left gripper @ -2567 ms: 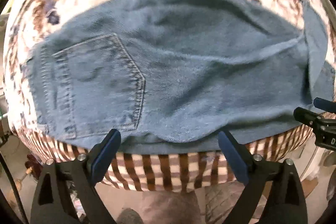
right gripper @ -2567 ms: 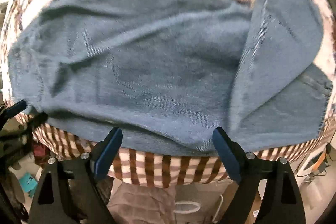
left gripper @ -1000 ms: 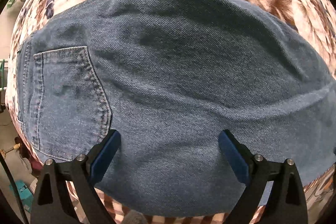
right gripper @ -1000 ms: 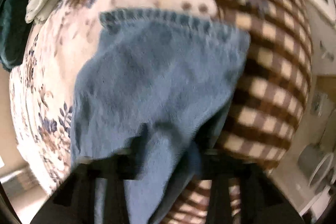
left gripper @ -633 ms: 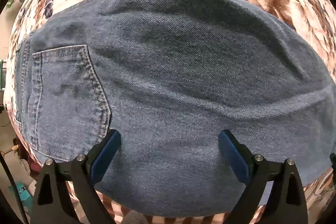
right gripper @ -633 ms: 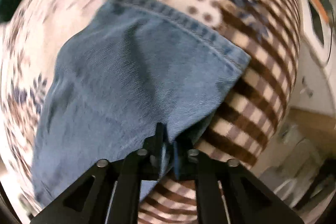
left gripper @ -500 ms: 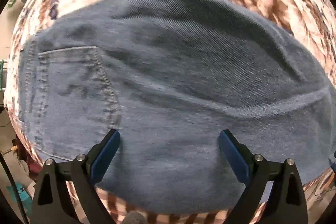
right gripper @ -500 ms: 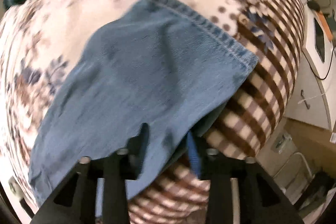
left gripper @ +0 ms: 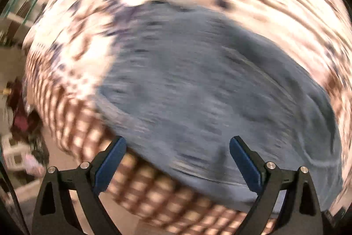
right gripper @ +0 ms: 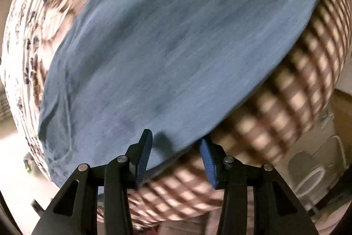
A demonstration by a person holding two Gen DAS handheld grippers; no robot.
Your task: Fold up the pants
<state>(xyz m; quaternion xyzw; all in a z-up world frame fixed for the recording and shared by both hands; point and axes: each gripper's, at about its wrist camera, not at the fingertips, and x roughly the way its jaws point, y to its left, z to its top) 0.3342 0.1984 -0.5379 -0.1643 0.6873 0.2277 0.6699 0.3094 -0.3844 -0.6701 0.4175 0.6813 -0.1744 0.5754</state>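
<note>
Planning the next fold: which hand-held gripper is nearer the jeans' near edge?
Right. The right hand-held gripper straddles the near edge of the jeans, partly open. The left hand-held gripper is wide open, hovering at that edge; blur hides the gap.

Legible text, labels, brands, numbers, signs: none is showing in either wrist view; both are blurring heavily.

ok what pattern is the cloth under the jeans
Brown-and-cream checks at the edge of the cloth, floral further in; clearest in the right wrist view.
</note>
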